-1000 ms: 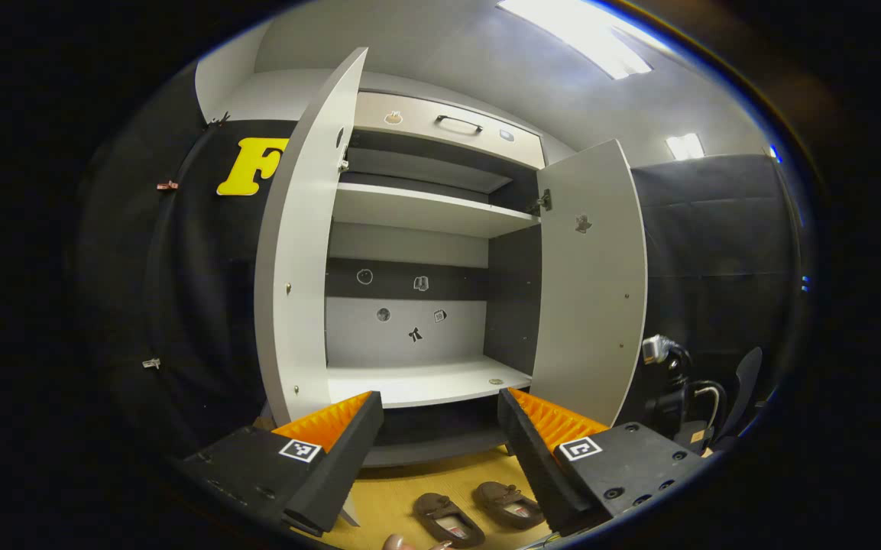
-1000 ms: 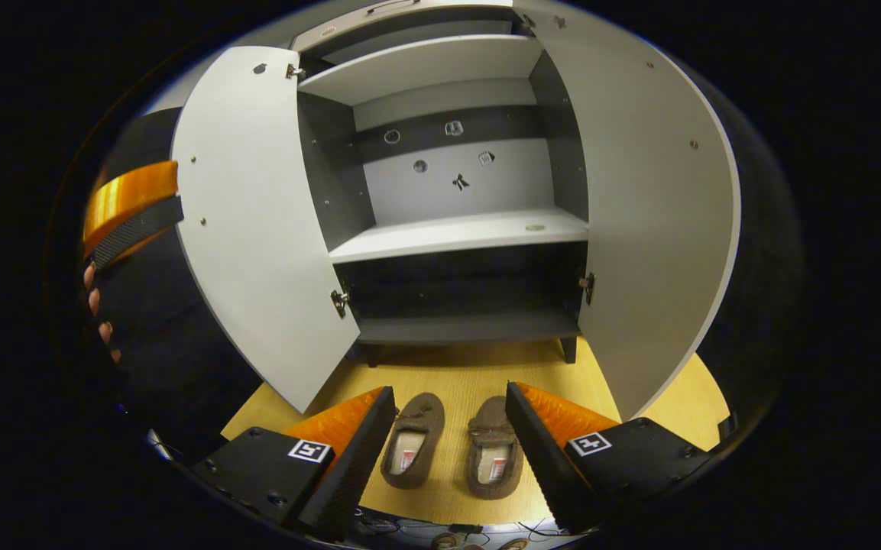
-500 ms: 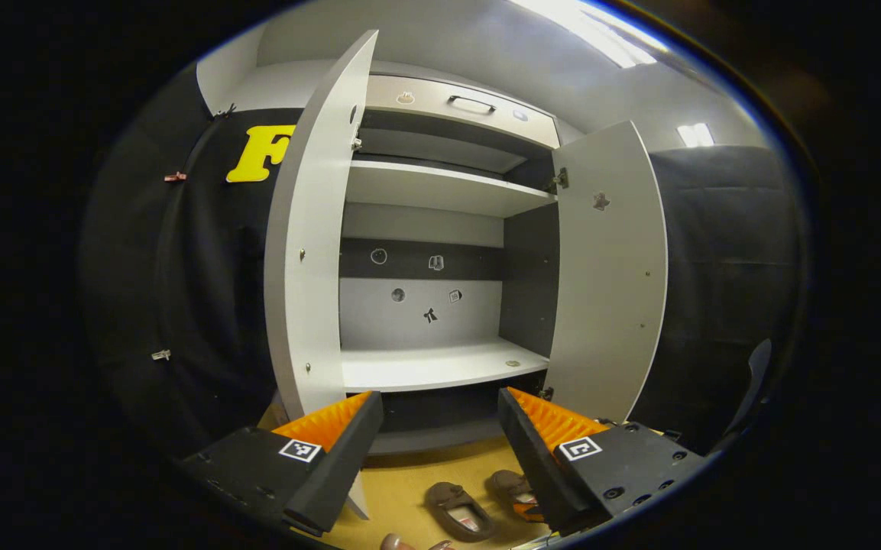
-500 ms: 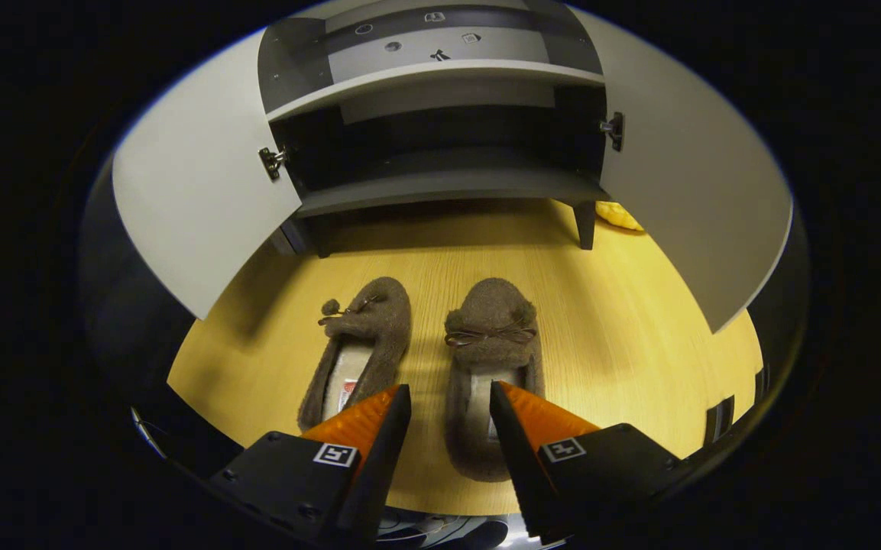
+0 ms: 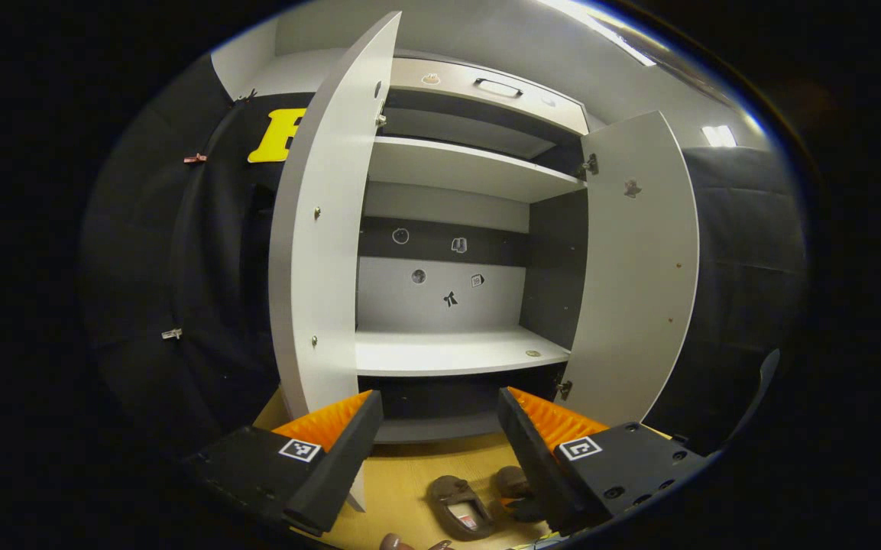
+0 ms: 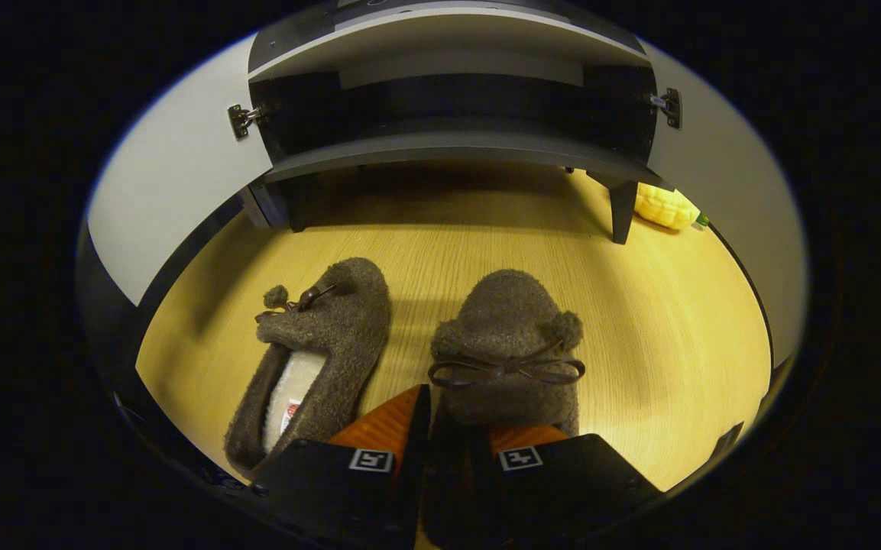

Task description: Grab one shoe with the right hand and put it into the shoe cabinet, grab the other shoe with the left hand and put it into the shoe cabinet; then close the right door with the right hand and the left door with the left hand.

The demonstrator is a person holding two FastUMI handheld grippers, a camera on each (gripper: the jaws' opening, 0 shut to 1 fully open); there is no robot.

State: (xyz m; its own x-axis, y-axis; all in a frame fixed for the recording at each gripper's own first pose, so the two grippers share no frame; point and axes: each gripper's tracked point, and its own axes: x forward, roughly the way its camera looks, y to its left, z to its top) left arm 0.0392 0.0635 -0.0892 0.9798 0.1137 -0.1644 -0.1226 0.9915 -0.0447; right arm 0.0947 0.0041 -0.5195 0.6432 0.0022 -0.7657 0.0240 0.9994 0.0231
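Right tool (image 6: 451, 428), nearly closed on the heel wall of the right slipper (image 6: 507, 347), toe pointing straight ahead toward the shoe cabinet (image 6: 448, 145); left tool (image 5: 440, 428) wide open, empty, with the left slipper (image 5: 461, 504) just below.

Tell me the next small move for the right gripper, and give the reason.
Probably lift. The right gripper looks closed on the heel end of the right-hand fuzzy brown slipper with a bow, which still lies on the yellow wooden floor. The grey shoe cabinet stands open ahead, so raise the slipper and carry it forward to the bottom shelf.
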